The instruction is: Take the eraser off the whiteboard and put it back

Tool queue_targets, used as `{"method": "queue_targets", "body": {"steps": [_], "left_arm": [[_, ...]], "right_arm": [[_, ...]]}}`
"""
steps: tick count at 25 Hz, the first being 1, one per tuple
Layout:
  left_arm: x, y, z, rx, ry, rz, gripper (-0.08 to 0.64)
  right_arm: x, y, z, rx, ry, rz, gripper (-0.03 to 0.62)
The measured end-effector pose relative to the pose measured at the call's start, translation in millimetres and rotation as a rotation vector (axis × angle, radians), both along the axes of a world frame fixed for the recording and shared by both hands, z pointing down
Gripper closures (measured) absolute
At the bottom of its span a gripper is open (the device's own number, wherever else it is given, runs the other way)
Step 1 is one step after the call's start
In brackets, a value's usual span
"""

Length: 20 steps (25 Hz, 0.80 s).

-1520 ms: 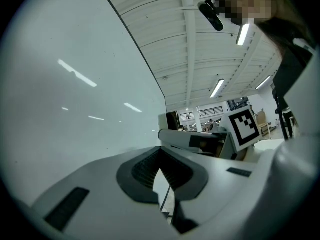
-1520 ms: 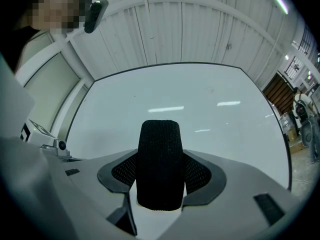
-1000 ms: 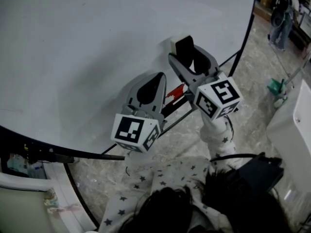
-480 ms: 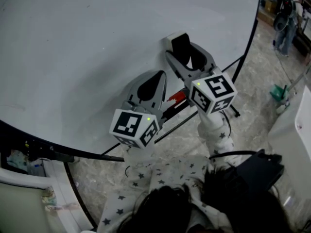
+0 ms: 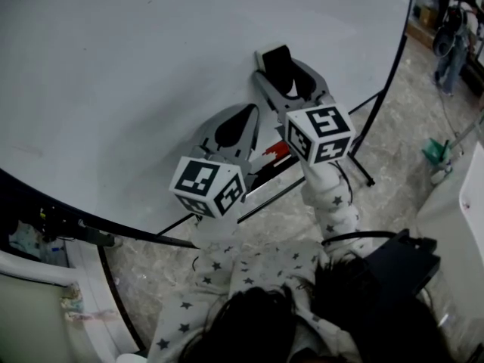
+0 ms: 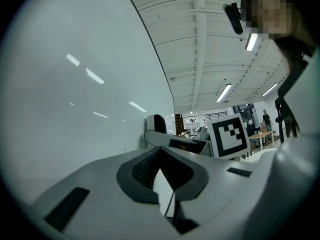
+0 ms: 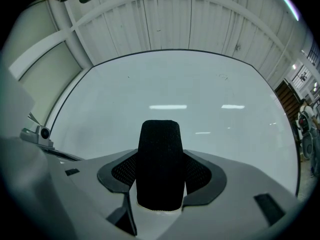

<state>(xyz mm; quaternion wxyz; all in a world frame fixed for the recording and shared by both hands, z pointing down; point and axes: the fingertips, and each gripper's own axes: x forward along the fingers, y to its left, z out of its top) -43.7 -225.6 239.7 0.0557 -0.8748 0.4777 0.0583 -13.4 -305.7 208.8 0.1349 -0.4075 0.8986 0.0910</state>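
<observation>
The eraser (image 5: pixel 275 63), white-bodied with black felt, is clamped between the jaws of my right gripper (image 5: pixel 281 76), which is shut on it. It is held close against the whiteboard (image 5: pixel 136 66); whether it touches I cannot tell. In the right gripper view the eraser's felt (image 7: pixel 160 159) stands up between the right gripper's (image 7: pixel 160 186) jaws, with the whiteboard (image 7: pixel 175 84) beyond it. My left gripper (image 5: pixel 245 115) is shut with nothing in it, just below and left of the right one. The left gripper view shows the left gripper's (image 6: pixel 162 170) closed jaws and the eraser (image 6: pixel 155 123) beyond them.
A red item (image 5: pixel 274 154) lies on the board's ledge between the grippers. The board's black stand legs (image 5: pixel 364 166) spread over the marble floor. A black bag (image 5: pixel 397 267) sits low right, a white cabinet (image 5: pixel 457 195) at the right edge, and a person (image 5: pixel 452 40) stands far right.
My right gripper with the eraser has shifted a little up the picture and rolled slightly. The left gripper has stayed where it was.
</observation>
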Motion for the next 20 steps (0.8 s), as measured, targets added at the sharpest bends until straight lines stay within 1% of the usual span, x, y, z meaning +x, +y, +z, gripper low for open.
{"method": "queue_targets", "body": {"steps": [7,12,17,20], "left_arm": [[0.1,0.4,4.3,-0.01,0.007,-0.005,0.558],[1.2,0.4,4.4,-0.014,0.01,0.0,0.559],[2.5,-0.5,5.1,-0.017,0.014,0.002,0.559],[0.9,0.0,5.2,-0.018,0.014,0.001,0.558]], "right_arm": [[1.8,-3.0,4.1,0.018,0.008,0.023,0.334],[1.0,-2.0,2.2,0.045,0.009,0.02,0.334],[2.2,-0.5,0.0,0.085,0.023,0.045,0.333],[2.2,-0.9,0.0,0.082,0.003,0.047,0.331]]}}
